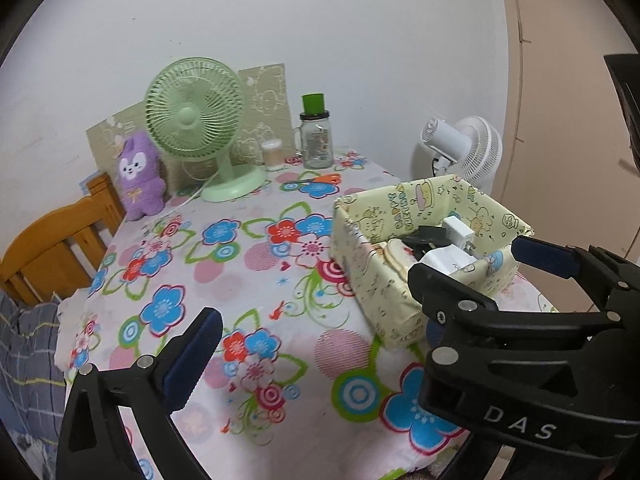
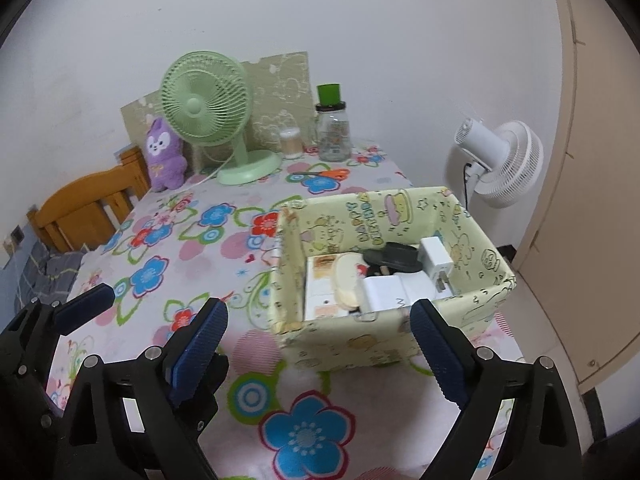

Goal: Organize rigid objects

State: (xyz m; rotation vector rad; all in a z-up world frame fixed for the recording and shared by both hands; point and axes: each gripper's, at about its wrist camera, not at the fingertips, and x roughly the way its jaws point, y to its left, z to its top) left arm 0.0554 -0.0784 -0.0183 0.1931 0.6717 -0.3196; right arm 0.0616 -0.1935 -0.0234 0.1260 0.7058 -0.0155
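Observation:
A pale yellow cartoon-print box [image 2: 360,344] stands on the flowered table at the right, also in the left wrist view [image 1: 380,300]. It holds white chargers [image 2: 436,260], a black object [image 2: 394,256], a cream oval item [image 2: 346,280] and white packets. My right gripper [image 2: 318,344] is open and empty, just in front of the box. It shows in the left wrist view [image 1: 464,256] at the box's near right corner. My left gripper is open and empty; its left finger [image 1: 196,352] shows over the cloth, and it appears in the right wrist view [image 2: 84,308] at the left.
At the table's back stand a green desk fan [image 2: 208,104], a purple plush [image 2: 164,156], a glass jar with a green lid [image 2: 332,128], a small cotton-swab tub [image 2: 290,142] and orange-handled scissors [image 2: 328,174]. A white fan [image 2: 500,160] stands right of the table, a wooden chair [image 2: 88,208] left.

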